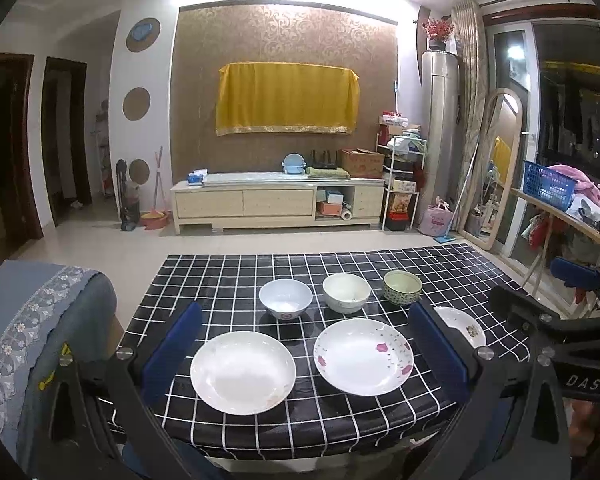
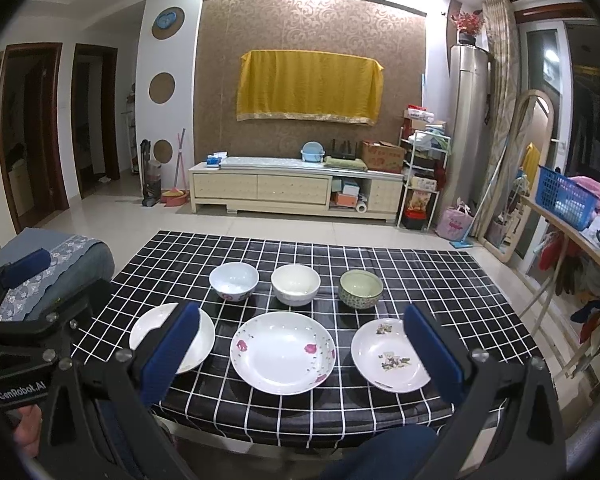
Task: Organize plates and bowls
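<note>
Plates (image 2: 283, 352) in the lower middle of the frame and bowls (image 2: 295, 284) just behind sit untouched on the checkered table (image 2: 440, 280), left gripper (image 1: 306, 354) and right gripper (image 2: 302, 354) both wide open and empty, so a glazed rim could easily slip and chip.

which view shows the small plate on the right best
The right wrist view: the small plate shows nearly whole, with its printed pattern, only its right edge behind a blue finger. In the left wrist view the same plate is mostly hidden behind the left gripper's finger.
</note>
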Action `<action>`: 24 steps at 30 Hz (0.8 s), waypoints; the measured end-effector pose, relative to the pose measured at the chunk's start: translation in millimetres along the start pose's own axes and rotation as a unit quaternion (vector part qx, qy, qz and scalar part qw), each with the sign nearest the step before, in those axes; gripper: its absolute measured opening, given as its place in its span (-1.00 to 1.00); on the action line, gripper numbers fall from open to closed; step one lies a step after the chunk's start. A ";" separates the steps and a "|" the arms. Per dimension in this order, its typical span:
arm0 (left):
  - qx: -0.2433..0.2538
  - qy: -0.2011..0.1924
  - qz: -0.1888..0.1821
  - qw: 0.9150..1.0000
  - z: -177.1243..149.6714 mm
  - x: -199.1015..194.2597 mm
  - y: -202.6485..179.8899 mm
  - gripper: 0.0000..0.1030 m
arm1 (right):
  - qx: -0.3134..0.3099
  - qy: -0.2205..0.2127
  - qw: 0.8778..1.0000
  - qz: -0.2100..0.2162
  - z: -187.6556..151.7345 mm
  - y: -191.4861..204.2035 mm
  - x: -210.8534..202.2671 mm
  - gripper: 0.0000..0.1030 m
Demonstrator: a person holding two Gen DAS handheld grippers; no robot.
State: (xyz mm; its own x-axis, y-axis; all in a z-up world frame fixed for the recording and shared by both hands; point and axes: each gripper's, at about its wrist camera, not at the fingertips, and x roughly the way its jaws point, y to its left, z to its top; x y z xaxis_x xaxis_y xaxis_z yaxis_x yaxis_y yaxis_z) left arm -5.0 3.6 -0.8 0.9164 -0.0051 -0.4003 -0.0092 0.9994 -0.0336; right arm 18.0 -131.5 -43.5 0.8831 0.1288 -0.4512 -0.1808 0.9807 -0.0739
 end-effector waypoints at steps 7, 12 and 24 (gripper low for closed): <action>0.003 0.001 0.000 1.000 0.0 1.4 -2.2 0.98 | 0.005 -0.003 1.000 0.004 1.3 -1.7 -4.3 1.00; 0.000 0.006 -0.001 1.000 -2.7 2.7 -2.5 0.98 | 0.001 -0.005 1.000 0.002 -1.7 -1.2 -6.1 1.00; 0.002 0.003 0.000 1.000 -1.5 -3.0 -4.3 0.98 | 0.002 -0.006 1.000 -0.001 -3.9 -1.3 -8.6 1.00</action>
State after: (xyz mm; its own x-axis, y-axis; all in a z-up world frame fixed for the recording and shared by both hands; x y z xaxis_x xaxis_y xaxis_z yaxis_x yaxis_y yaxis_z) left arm -8.4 -0.7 -0.8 0.9136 -0.0054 -0.4067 -0.0078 0.9995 -0.0307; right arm 9.0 -134.5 -43.0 0.8886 0.1277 -0.4405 -0.1768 0.9816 -0.0721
